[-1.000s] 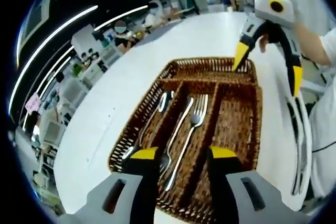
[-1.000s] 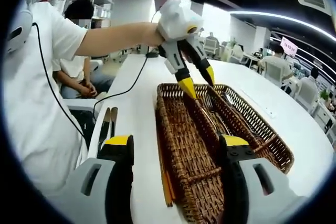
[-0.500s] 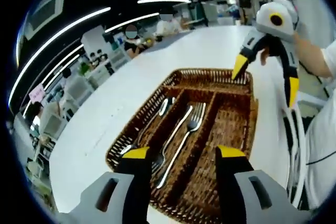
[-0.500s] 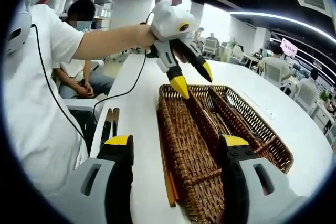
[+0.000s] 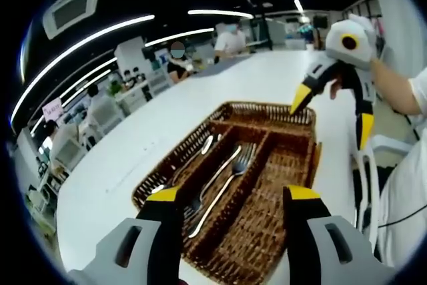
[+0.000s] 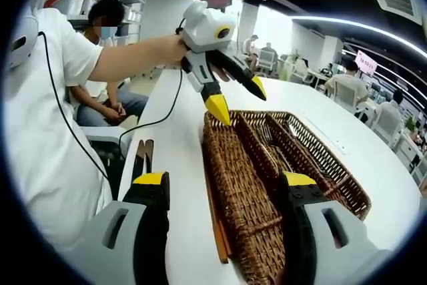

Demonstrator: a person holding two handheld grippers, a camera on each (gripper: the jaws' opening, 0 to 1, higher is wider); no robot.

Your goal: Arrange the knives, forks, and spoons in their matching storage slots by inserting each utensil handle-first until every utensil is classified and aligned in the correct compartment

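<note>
The basket (image 5: 200,139) was rough brown woven wicker, the forks (image 5: 223,179) and spoons (image 5: 203,146) in it were shiny polished metal, the table (image 5: 120,158) was smooth matt white, and the grippers' jaws looked like glossy black and yellow plastic.

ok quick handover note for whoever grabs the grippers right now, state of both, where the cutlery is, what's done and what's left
Left gripper: open, empty, held above the near end of the wicker tray.
Right gripper: open, empty, above the tray's other end.
Tray sits on the white table and has three long slots.
Done: a spoon lies in one outer slot, and forks lie in the middle slot.
The other outer slot looks empty.
Left: knives lie on the table along the tray's empty-slot side and have not been picked up. They likely go into that slot, handle first.
</note>
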